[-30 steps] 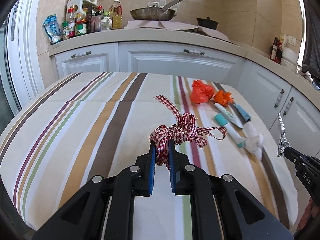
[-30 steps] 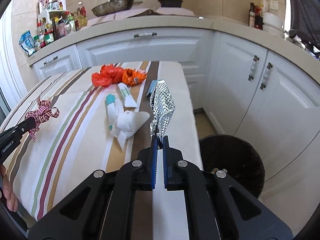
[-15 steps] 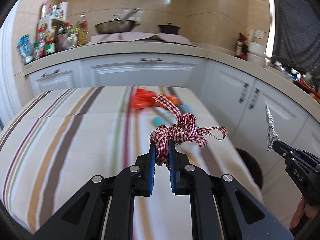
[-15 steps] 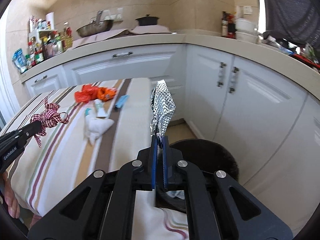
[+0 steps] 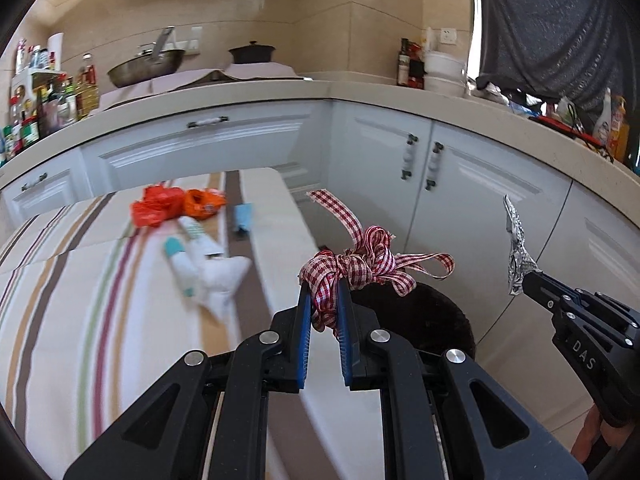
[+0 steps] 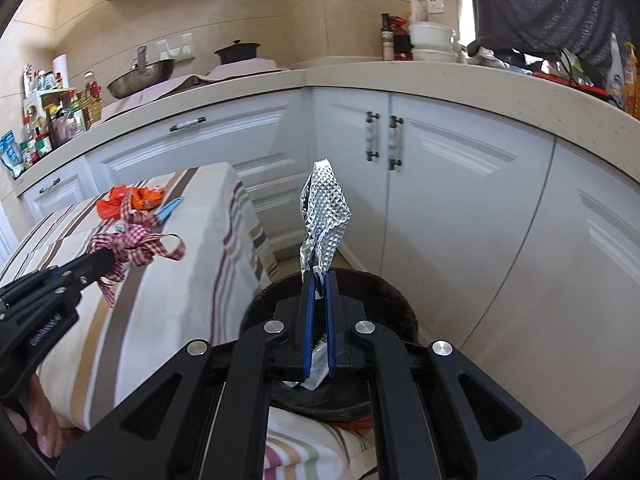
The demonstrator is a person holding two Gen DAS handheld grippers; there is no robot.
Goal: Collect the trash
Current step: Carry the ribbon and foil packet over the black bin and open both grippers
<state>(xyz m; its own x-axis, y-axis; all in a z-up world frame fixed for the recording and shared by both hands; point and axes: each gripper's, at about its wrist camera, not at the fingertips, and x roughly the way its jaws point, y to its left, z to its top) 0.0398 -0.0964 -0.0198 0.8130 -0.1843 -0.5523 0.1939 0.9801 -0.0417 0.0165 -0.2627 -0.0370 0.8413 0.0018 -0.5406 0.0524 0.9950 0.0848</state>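
Right wrist view: we carry two scraps to the round dark bin (image 6: 400,320) beside the striped-cloth bench (image 6: 192,280).
Our right gripper (image 6: 316,280) is clamped on the crumpled silver foil wrapper (image 6: 326,216) above the bin; our left gripper (image 5: 322,292) pinches the red-and-white checked ribbon bow (image 5: 360,264). Neither is dropped yet, and the orange bags (image 5: 176,206), tubes and white tissue (image 5: 224,276) remain on the bench.

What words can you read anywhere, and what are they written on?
"DAS" in pale letters, cut off by the frame edge, on the side of the black right gripper, which holds the crumpled silver foil wrapper.
A pale brand word on the side of the black left gripper, which holds the red-and-white checked ribbon bow: too blurred to read.
Labels on the countertop bottles and jars: too small to read.
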